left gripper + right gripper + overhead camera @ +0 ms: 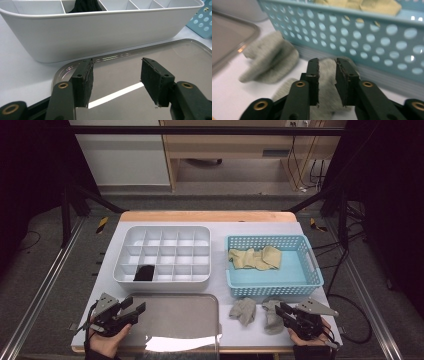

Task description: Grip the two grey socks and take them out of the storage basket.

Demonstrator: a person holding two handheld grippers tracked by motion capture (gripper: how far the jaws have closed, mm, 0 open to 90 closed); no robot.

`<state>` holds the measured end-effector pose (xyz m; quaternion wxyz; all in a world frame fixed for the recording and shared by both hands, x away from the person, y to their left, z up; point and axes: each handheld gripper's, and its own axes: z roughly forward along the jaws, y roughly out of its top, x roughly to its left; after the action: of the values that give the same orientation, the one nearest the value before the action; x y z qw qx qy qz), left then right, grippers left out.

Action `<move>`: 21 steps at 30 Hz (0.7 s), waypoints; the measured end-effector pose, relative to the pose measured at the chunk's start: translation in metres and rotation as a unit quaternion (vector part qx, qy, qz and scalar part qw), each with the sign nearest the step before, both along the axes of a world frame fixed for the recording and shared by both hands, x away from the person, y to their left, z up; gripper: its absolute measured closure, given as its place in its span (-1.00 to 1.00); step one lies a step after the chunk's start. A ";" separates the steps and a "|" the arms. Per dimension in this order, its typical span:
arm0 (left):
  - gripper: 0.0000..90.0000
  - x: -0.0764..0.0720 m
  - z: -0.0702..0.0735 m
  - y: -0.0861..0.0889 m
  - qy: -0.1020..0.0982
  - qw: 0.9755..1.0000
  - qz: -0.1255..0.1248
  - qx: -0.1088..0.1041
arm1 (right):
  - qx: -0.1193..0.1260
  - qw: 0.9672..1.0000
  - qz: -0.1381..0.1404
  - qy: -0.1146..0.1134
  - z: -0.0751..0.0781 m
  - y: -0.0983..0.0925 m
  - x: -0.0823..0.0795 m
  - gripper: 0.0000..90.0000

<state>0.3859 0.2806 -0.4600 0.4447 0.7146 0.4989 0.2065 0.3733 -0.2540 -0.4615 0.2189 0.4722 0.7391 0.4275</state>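
Two grey socks lie on the white table in front of the blue basket (275, 291): one (243, 310) to the left, one (272, 319) to the right. My right gripper (280, 309) sits low over the right sock. In the right gripper view its jaws (327, 67) stand a little apart, and that grey sock (327, 82) shows in the gap without the pads pressing it. The other grey sock (269, 62) lies to their left. My left gripper (135, 306) hovers open over the metal tray (175, 317), with nothing between its jaws (116, 75).
Yellow socks (255, 257) lie in the blue basket (362, 32). A white divided organiser (162, 279) stands behind the tray, with a black sock (145, 272) in a front compartment. Its wall (100, 32) rises just beyond the tray (175, 57).
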 end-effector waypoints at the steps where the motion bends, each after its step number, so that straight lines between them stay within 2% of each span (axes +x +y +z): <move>1: -0.06 0.000 0.000 0.000 0.000 1.000 0.000 0.000 | 0.002 1.000 0.002 -0.009 0.002 0.002 -0.001 0.52; 5: -0.06 0.000 0.000 0.000 0.001 1.000 -0.001 -0.001 | 0.015 0.999 0.032 -0.028 0.010 0.017 -0.003 0.47; 10: -0.06 -0.001 0.002 -0.002 -0.001 1.000 -0.003 -0.004 | 0.024 0.996 0.077 -0.028 0.014 0.044 -0.004 0.48; 16: -0.05 -0.002 0.004 -0.003 -0.003 1.000 -0.004 -0.002 | 0.017 0.992 0.119 -0.023 0.011 0.074 -0.002 0.55; 21: -0.05 -0.002 0.005 -0.004 -0.004 1.000 -0.004 -0.004 | -0.004 0.991 0.132 -0.020 0.002 0.092 0.005 0.50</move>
<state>0.3835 0.2770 -0.4553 0.4503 0.7143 0.4947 0.2055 0.3780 -0.1622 -0.4598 0.1771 0.3609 0.7924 0.4588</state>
